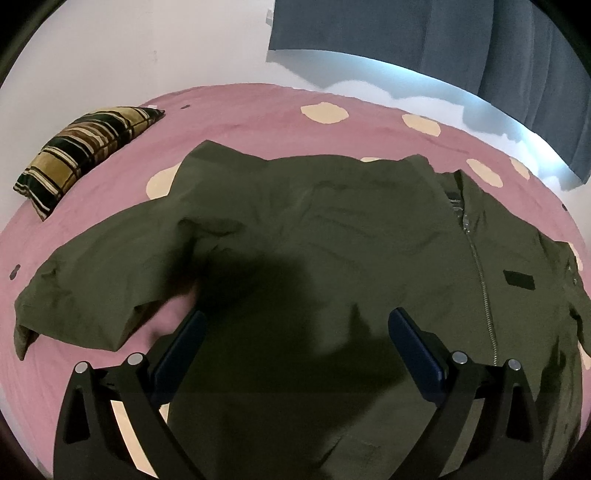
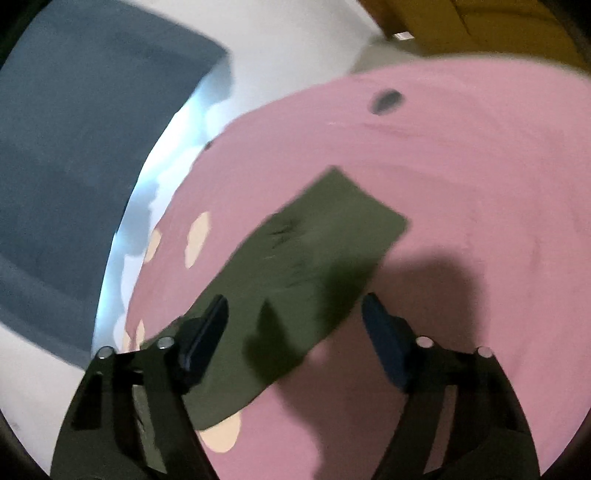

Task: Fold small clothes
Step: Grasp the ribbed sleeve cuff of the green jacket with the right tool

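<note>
An olive green zip-up jacket lies spread flat, front up, on a pink bed sheet with cream spots. Its left sleeve stretches out to the left; its zipper runs down the right side. My left gripper is open and empty, hovering over the jacket's body. In the right wrist view the jacket's other sleeve lies straight across the sheet. My right gripper is open and empty, above that sleeve.
A striped black-and-gold cushion lies at the far left of the bed. A dark blue curtain hangs against the white wall behind the bed; it also shows in the right wrist view. A yellow-brown surface stands beyond the bed's far corner.
</note>
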Demonstrator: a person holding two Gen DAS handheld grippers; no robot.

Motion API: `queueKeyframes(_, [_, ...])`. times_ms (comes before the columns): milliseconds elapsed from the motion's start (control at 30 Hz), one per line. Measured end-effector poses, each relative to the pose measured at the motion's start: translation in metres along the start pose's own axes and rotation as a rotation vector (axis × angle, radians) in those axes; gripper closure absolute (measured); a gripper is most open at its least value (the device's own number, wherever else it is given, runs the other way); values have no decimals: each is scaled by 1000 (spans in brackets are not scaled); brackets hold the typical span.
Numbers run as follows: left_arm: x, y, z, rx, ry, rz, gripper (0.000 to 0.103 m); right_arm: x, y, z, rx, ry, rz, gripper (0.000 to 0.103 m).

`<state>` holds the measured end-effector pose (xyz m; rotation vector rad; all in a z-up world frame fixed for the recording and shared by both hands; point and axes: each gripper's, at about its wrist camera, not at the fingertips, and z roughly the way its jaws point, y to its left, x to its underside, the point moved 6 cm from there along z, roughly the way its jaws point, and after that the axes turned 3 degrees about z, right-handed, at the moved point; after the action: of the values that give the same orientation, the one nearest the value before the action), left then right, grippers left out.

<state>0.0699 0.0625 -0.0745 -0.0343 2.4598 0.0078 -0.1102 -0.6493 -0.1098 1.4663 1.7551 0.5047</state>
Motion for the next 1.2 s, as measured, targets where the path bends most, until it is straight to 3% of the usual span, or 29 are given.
queueKeyframes(100, [2,1,2,-7,9,-4,5,-5,-4,12,-61,-2,32,29])
queueKeyframes(300, [5,4,0,-7,13,-12,5,-7,-5,13,-89,-39,116,29])
queueKeyframes(467, [5,3,1,-3,15,-8,5,-13,-1,23,-84,-44,90,31])
queueKeyframes(533, [5,3,1,3,13,-9,5,-12,5,33,-33,-49,33,46])
queueKeyframes(567, [6,3,1,5,13,-10,5,-12,5,35,-5,-50,14,65])
queueKeyframes(700, [7,6,2,8,24,-28,5,-13,-6,36,-66,-33,61,88])
queueKeyframes(900, [12,12,9,10,57,-55,5,-23,-16,25,-57,-74,93,91])
queueKeyframes(1067, [16,11,13,24,84,-44,5,-20,27,0,-89,-136,7,91])
queueKeyframes(1200, [11,12,7,37,71,-47,5,-6,100,-27,-184,-164,-135,91])
